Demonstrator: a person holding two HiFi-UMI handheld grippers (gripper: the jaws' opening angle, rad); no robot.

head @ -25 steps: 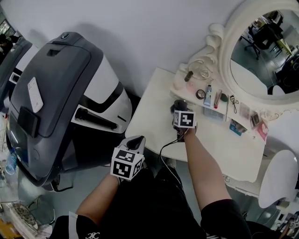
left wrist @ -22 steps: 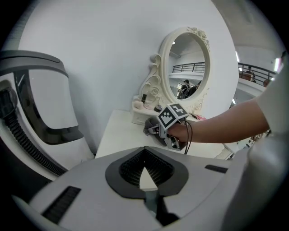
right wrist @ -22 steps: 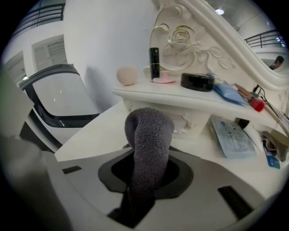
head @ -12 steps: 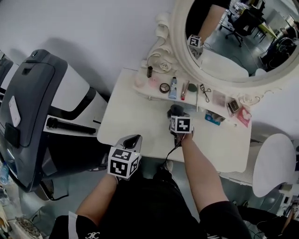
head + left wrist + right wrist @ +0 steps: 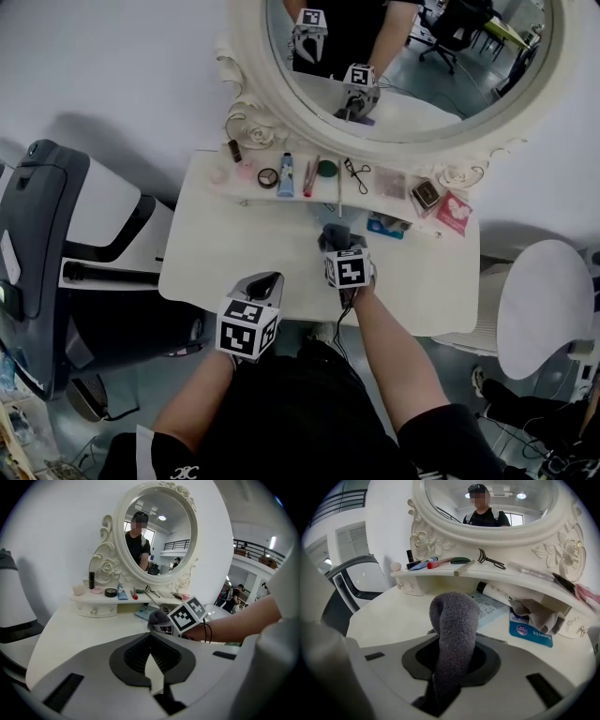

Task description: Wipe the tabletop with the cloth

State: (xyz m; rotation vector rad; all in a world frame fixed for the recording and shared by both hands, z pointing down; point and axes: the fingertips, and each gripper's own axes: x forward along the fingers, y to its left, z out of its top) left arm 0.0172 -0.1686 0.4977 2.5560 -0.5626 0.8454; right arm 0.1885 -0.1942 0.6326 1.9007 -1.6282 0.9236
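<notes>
White dressing table (image 5: 234, 253) under an oval mirror (image 5: 281, 103), with clutter along the back shelf. The right gripper (image 5: 339, 251) pinches the grey cloth (image 5: 452, 620), bunched upright over mid-table. The left gripper (image 5: 264, 283) is pressed together and empty at the front edge. Risk: a wide wipe could shove the blue packet (image 5: 529, 632) just beside the cloth, or knock down shelf items. The bunched cloth could also slip loose.

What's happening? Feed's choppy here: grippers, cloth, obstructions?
Left gripper shut, empty, at table's near edge. Right gripper shut on grey cloth over tabletop. Blue packet, white tube ahead under shelf.
</notes>
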